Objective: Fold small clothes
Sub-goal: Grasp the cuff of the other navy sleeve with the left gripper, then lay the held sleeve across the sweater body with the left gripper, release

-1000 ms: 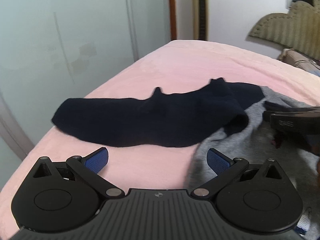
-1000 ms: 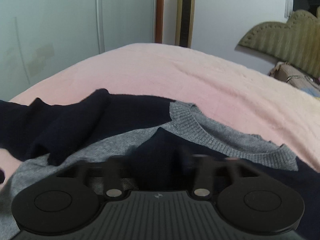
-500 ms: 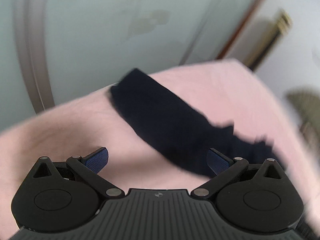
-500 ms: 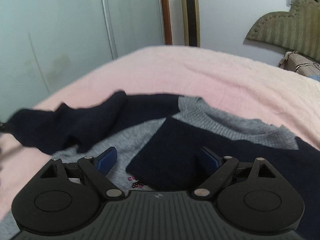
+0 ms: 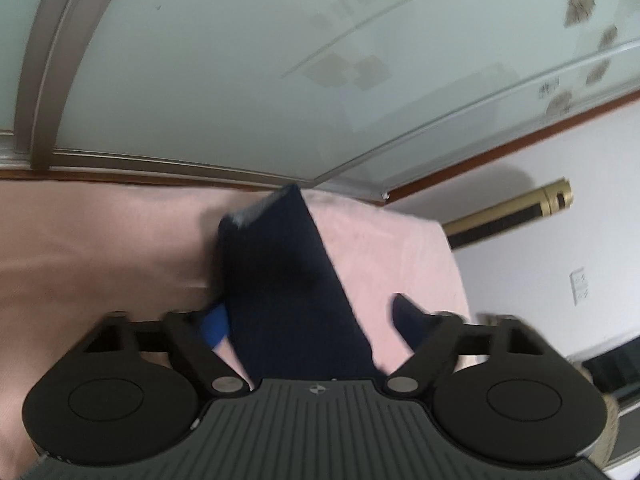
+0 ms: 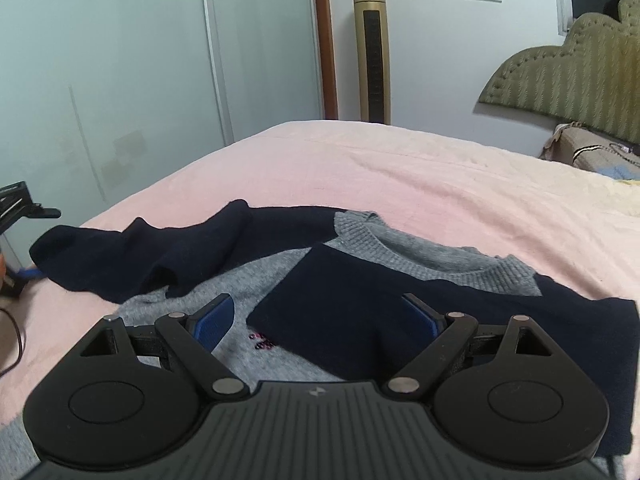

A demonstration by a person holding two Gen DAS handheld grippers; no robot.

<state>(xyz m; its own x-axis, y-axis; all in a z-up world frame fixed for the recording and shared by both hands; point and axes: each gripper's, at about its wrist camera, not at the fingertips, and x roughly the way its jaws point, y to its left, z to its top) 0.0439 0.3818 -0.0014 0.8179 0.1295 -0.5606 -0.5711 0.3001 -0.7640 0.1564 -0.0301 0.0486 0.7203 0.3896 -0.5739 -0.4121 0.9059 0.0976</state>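
Meanwhile, a gold tower fan and headboard flank the bed.

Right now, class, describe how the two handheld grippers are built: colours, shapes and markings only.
The left gripper and right gripper match: a ribbed dark-grey body with a small central logo, two round black discs, black linkage arms with silver pivot pins, and blue ribbed pads. No sleeves show.

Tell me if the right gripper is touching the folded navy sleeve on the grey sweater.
Cannot tell. In the right wrist view the right gripper is open astride the folded navy sleeve of the grey sweater, but no gap or contact shows plainly.
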